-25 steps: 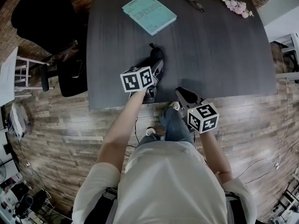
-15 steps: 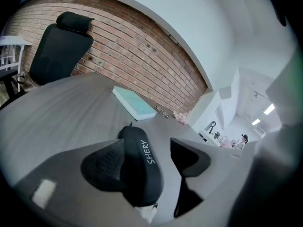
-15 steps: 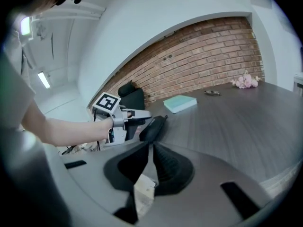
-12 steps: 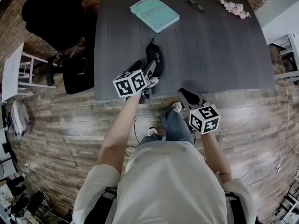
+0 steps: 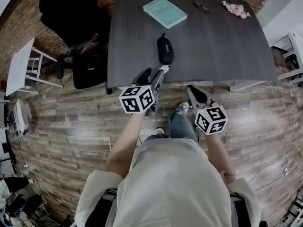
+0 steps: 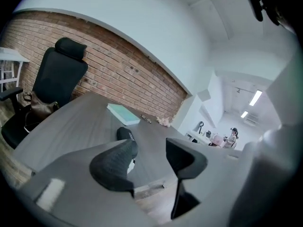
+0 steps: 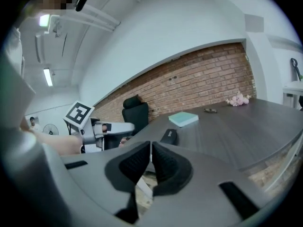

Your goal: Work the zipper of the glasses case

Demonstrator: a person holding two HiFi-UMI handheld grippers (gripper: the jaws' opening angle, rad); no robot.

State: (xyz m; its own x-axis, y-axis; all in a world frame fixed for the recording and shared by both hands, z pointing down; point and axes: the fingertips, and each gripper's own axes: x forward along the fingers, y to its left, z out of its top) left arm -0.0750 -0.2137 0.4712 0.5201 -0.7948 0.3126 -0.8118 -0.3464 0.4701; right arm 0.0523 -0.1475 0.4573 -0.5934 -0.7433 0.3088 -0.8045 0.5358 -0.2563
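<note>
In the upper centre of the head view, the glasses case lies flat on the dark bench. Its long axis runs toward the near edge, and it sits well apart from the teal book higher in the frame. The case is a slim, black, round-ended pouch with a small pale mark on top. A short nub shows at its far end (possibly the zipper pull, too small to confirm). Whether the zipper stands open or closed cannot be told.

Handling, as a judgement: the case appears light and semi-soft, with a fabric skin, so it is likely to slide or swivel on the smooth bench when the zipper is drawn. One gripper should pin the body at mid-length, across its narrow width. The other should take the pull tab alone, which is a small and slippery target.

The left gripper, just left of frame centre over the near bench edge, points at the case without touching it. Its jaws are closing with nothing between them (the case lies beyond the pads in the left gripper view). The right gripper, right of centre and off the bench, is clenched on nothing.
</note>
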